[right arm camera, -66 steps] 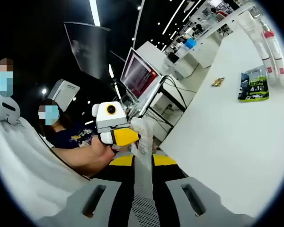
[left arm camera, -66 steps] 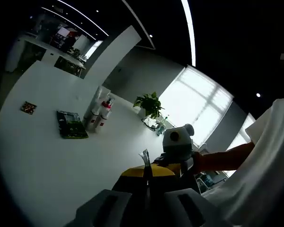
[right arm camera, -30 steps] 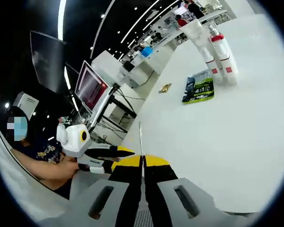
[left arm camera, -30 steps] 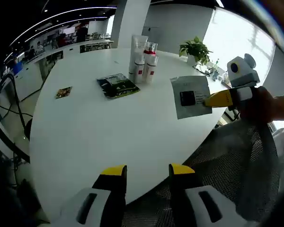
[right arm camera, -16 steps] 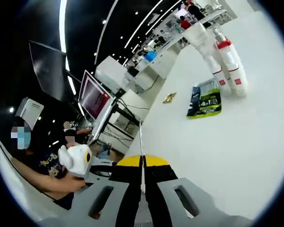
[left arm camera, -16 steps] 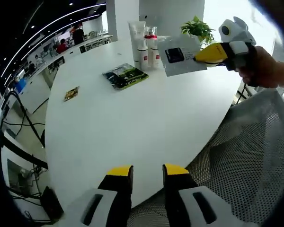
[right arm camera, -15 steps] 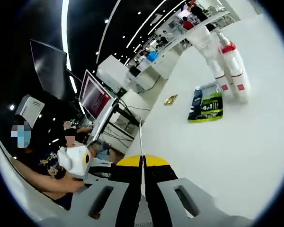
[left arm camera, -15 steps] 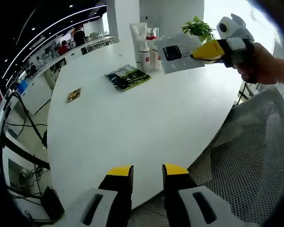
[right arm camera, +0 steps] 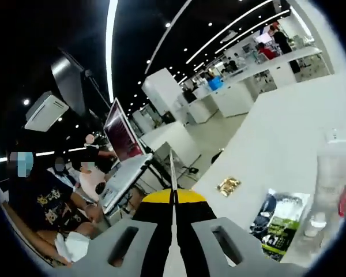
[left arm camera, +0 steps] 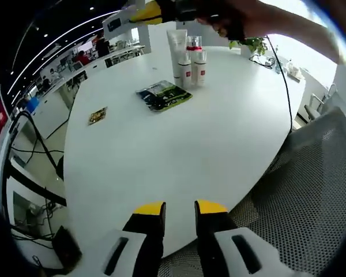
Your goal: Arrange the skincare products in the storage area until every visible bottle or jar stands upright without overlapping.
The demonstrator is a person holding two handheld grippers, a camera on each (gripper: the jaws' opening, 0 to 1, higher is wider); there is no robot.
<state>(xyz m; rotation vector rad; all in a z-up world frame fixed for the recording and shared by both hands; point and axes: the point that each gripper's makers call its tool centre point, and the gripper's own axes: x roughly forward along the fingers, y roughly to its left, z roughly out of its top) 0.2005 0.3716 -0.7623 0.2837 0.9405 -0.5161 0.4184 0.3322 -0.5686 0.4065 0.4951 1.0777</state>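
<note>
Between the right hand-held gripper [right arm camera: 173, 199] jaws: a thin sachet [right arm camera: 172, 173], pinched edge-on. Left hand-held gripper [left arm camera: 179, 209] narrowly parted, holding nothing, over the counter [left arm camera: 219, 133] edge. Bottles [left arm camera: 189, 59] upright, clustered at the far side; green packet [left arm camera: 164, 95] flat just beside them, small gold packet [left arm camera: 97, 115] apart.

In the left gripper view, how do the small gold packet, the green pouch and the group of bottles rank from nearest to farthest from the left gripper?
1. The small gold packet, left of the left gripper, near the table's left edge.
2. The green pouch, farther in, about straight ahead.
3. The group of bottles, standing upright just behind the pouch.
</note>
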